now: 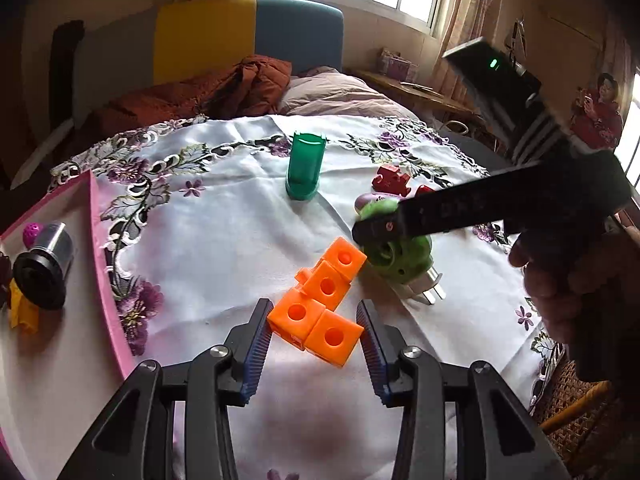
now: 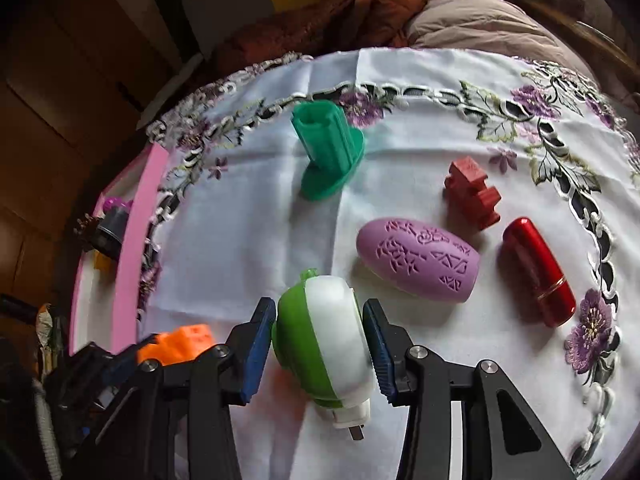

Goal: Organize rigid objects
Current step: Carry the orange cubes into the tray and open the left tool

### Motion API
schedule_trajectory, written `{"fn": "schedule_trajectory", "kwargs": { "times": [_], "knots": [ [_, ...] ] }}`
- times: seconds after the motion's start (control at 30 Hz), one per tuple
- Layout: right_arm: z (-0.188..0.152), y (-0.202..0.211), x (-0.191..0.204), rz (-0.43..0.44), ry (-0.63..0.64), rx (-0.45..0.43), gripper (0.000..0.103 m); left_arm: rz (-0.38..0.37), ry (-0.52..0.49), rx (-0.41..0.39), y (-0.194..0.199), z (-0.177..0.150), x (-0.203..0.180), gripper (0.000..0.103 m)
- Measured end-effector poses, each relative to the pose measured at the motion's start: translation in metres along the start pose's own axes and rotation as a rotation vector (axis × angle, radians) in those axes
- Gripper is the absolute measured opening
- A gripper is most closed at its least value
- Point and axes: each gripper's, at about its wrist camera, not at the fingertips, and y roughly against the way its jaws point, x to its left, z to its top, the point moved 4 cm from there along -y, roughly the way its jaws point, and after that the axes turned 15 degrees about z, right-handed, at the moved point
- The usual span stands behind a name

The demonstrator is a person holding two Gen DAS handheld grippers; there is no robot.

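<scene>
Two tools in my charge, both loaded. Left tool [image 1: 316, 330]: clamped on the orange block cluster [image 1: 318, 302], four linked cubes, raised just clear of the white embroidered cloth on the tabletop [image 1: 224, 240]; the cluster's long run points away from the jaws, toward the far side. Right tool [image 2: 318, 344]: jaws drawn in on the green-and-white plug-in device [image 2: 324, 338], pads against its two faces, prongs pointing back toward me.

Pink tray [image 1: 98, 248]: at the cloth's left edge, already holding a black-and-silver cylinder [image 1: 48, 258], a purple ball [image 1: 32, 232] and a yellow piece [image 1: 22, 312].

Governing relation: the tray lies left of both tools, and my left hand is the nearer; I judge the blocks go in first, carried sideways left.

Still loose on the cloth: green cup-like stand [image 2: 328, 152] upright, dark red puzzle block [image 2: 472, 194], purple oval case [image 2: 418, 264], red capsule case [image 2: 538, 272], lying well right of the tray.
</scene>
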Motion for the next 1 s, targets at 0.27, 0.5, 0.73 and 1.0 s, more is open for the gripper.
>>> {"fn": "schedule_trajectory", "kwargs": {
  "times": [0.27, 0.5, 0.73, 1.0],
  "knots": [
    [0.002, 0.000, -0.003, -0.003, 0.015, 0.002, 0.046, 0.056, 0.073, -0.001, 0.026, 0.000, 0.028, 0.043],
    [0.000, -0.007, -0.004, -0.058, 0.044, 0.031, 0.048, 0.099, 0.156, 0.013, 0.037, -0.003, 0.061, 0.043],
    [-0.001, -0.010, -0.004, -0.099, 0.076, 0.034, 0.048, 0.181, 0.268, 0.018, 0.051, -0.008, 0.119, 0.043],
    [-0.001, -0.011, 0.000, -0.119, 0.109, 0.040, 0.047, 0.307, 0.438, 0.113, 0.040, -0.031, 0.205, 0.043]
  ]
}}
